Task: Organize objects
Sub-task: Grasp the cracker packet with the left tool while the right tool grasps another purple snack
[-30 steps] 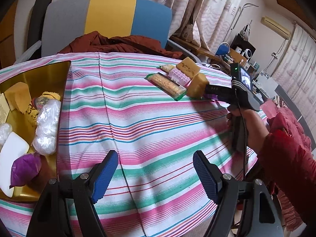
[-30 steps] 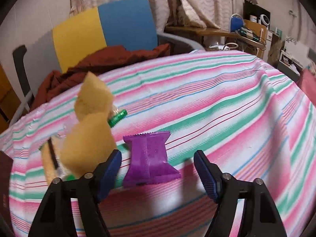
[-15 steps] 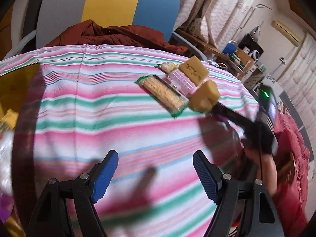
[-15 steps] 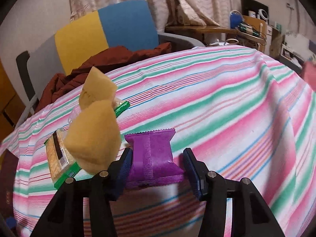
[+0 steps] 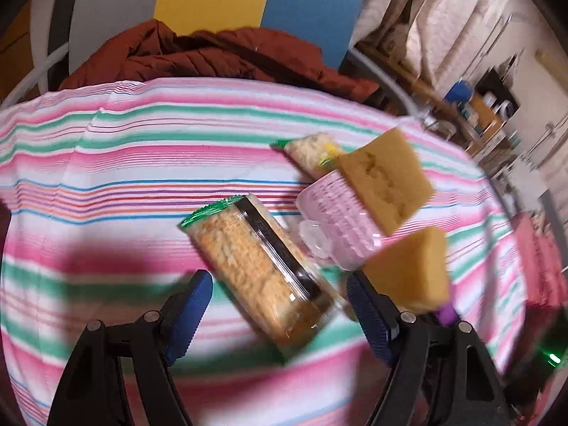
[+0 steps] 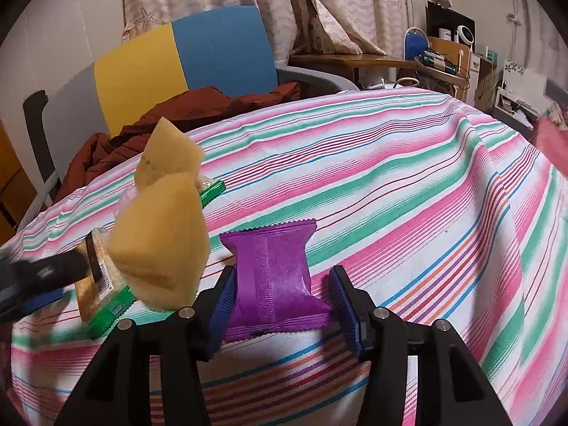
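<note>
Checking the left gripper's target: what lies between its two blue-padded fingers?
In the left wrist view, the clear-wrapped cracker pack with green ends lies on the striped tablecloth between the open left gripper's fingers, untouched.

cracker pack (image 5: 262,269): a black band runs along its clear wrapper with pale print on it, too blurred to read in the left wrist view.
cracker pack label (image 6: 103,277): in the right wrist view a white strip near the green end carries small dark characters, perhaps digits, too small to make out.
pink box (image 5: 337,213): rows of fine dark print cover its pink face; no word can be read.
purple packet (image 6: 271,280): only its plain back seam shows, no print.
left gripper (image 6: 49,273): small pale lettering on its black body, unreadable.
</note>
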The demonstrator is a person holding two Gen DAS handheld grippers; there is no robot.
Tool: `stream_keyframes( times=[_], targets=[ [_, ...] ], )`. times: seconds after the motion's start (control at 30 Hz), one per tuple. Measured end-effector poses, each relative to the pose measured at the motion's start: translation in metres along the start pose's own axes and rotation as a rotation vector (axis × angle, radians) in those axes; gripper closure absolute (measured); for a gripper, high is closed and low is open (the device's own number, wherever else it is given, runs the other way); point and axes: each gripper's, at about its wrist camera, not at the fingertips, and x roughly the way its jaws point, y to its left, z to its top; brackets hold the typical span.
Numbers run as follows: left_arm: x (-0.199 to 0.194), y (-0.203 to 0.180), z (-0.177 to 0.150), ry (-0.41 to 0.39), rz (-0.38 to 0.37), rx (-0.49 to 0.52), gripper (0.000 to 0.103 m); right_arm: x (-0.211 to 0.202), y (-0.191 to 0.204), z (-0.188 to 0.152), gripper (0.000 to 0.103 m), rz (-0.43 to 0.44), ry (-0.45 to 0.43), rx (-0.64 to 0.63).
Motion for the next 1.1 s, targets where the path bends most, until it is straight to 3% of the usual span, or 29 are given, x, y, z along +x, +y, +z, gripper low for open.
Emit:
stream_keyframes(
  times=[0.13, 0.37, 0.47, 0.67, 1.1],
  targets=[
    [-0.004, 0.002, -0.007, -0.034, 0.072, 0.081, 0.022, -0.001, -0.001, -0.001, 0.049, 0.004, -0.005, 0.003],
    [-0.028, 0.042, -0.019, -0.059, 0.083, 0.032, 0.020, -0.002, -0.004, -0.001, 0.049, 0.016, -0.009, 0.015],
    [-0.034, 0.044, -0.017, -0.094, 0.046, 0.007, 0.020, -0.001, -0.003, -0.001, 0.049, 0.014, -0.010, 0.014],
    [-0.016, 0.010, -0.008, -0.121, 0.118, 0.227, 0.020, -0.001, -0.005, -0.001, 0.049, 0.026, -0.012, 0.024],
    [0.002, 0.007, -0.015, -0.122, 0.098, 0.310, 0.021, 0.000, -0.005, 0.000, 0.049, 0.020, -0.014, 0.020]
  ],
)
